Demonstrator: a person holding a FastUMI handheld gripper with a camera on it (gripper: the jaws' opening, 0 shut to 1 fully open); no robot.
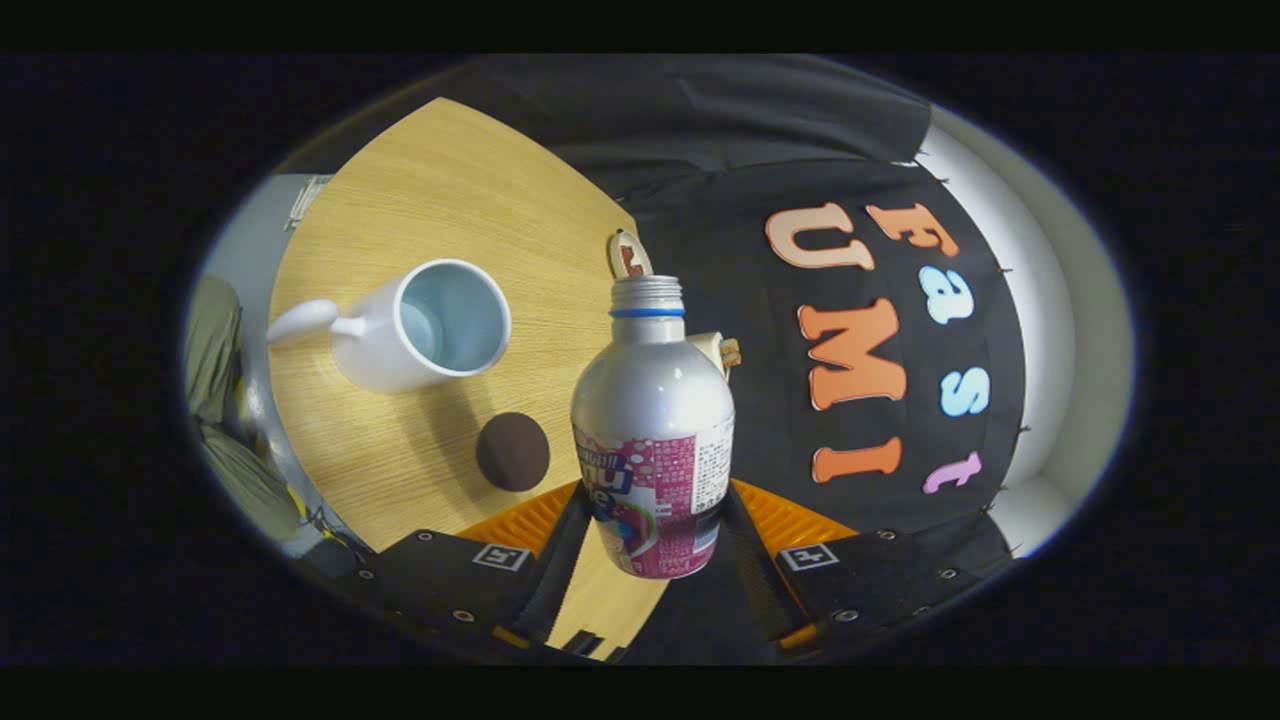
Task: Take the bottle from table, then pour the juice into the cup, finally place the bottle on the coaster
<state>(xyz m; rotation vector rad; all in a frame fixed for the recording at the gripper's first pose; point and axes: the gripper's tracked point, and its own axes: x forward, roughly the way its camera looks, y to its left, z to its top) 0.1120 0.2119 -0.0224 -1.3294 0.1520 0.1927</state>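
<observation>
Black cloth hangs behind a light wooden surface (pixel 440 200), which appears tilted in the gripper view, with a pale wall showing past the cloth's far side.

Taking the bottle as the landmark: well to its left, a white cup (pixel 420 328) with a stubby handle rests on the wood, its mouth open toward the camera and its inside pale blue; whether it holds any liquid cannot be told. Between the cup and the bottle, nearer the bottle's lower body, a small round dark brown coaster (pixel 512 451) lies flat on the wood with nothing on it, apart from both.

The bottle (pixel 654 440) sits between the fingers of the hand-held gripper (pixel 655 520), which is closed against its labelled lower body from both sides and holds it clear of the wood. It is silver with a pink and white label, a blue ring at the neck and a threaded mouth with no cap on it.

Just behind the bottle's neck, at the far edge of the wood, a small tan and brown object (pixel 628 254) peeks out. Just right of the bottle's shoulder, a cream-coloured item (pixel 716 350) is mostly hidden; what it is cannot be told.
</observation>
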